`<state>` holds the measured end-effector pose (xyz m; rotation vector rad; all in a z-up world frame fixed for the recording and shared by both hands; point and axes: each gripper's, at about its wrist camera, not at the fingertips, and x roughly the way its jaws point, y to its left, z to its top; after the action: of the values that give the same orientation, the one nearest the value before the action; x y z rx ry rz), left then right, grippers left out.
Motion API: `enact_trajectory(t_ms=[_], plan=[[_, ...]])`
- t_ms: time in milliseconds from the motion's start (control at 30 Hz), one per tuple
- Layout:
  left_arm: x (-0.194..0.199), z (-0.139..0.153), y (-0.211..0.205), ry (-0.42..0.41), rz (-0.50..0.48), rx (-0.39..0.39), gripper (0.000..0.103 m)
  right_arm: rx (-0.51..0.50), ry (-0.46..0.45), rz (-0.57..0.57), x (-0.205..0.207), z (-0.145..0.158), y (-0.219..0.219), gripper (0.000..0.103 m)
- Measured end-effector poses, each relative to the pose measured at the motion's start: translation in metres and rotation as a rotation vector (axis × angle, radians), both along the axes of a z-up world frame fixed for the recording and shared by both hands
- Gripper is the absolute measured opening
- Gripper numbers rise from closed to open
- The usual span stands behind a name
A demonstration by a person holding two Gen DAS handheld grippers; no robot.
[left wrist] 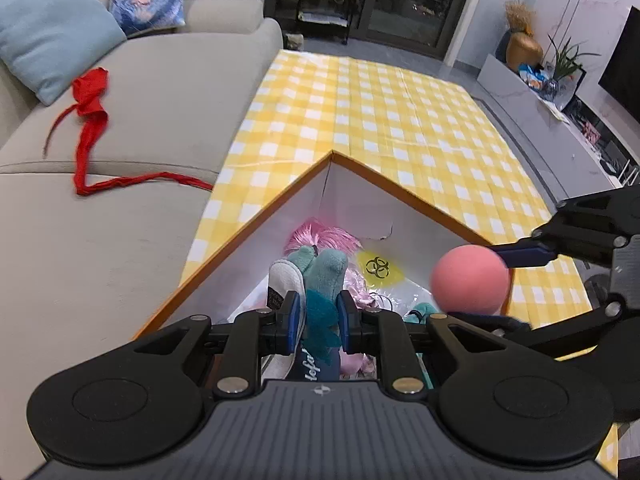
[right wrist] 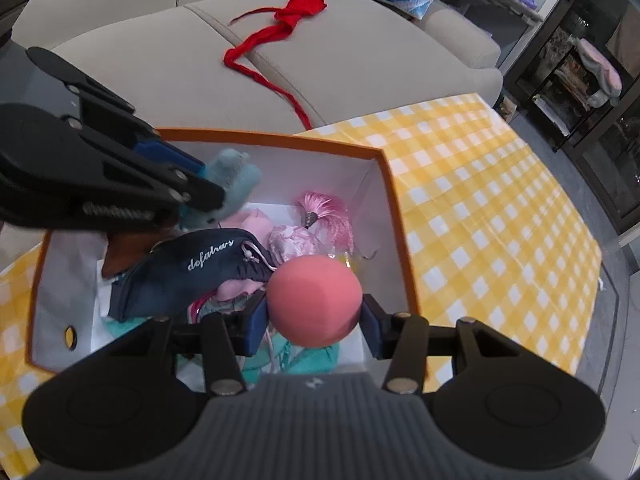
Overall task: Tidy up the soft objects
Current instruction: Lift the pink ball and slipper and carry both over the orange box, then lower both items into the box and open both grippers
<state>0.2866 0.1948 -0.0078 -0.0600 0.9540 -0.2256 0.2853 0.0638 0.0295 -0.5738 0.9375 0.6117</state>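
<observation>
The right tongs (right wrist: 314, 320) gripped a pink ball (right wrist: 315, 300) over the near right of the orange-rimmed box (right wrist: 272, 141). The left tongs (left wrist: 319, 322) clamped a teal plush toy (left wrist: 324, 280) above it. Inside lay a navy pouch (right wrist: 192, 272) lettered "defatru's". Farther off, a red cloth (right wrist: 276, 36) lay on the sofa (right wrist: 160, 64).

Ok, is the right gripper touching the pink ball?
Touching: the right wrist view shows the right gripper with both blue pads pressed against the pink ball.
</observation>
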Motion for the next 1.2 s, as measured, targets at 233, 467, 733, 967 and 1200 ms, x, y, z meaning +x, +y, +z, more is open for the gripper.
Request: enact_trajectory(t_ms=[233, 467, 733, 967, 1200], plan=[[0.017, -0.02, -0.005, 0.032, -0.012, 0.003, 0.022, -0.012, 0.034, -0.006, 0.018, -0.028, 0.01, 0.048], [0.032, -0.038, -0.004, 0.074, 0.005, -0.033, 0.022, -0.019, 0.069, -0.026, 0.031, -0.049, 0.01, 0.048], [0.038, -0.049, -0.003, 0.098, 0.013, -0.051, 0.023, -0.034, 0.092, -0.047, 0.048, -0.067, 0.012, 0.048], [0.041, -0.054, -0.006, 0.118, 0.02, -0.077, 0.025, -0.052, 0.112, -0.054, 0.059, -0.077, 0.015, 0.049], [0.041, -0.057, -0.013, 0.131, 0.005, -0.072, 0.029, -0.071, 0.131, -0.065, 0.065, -0.086, 0.013, 0.049]])
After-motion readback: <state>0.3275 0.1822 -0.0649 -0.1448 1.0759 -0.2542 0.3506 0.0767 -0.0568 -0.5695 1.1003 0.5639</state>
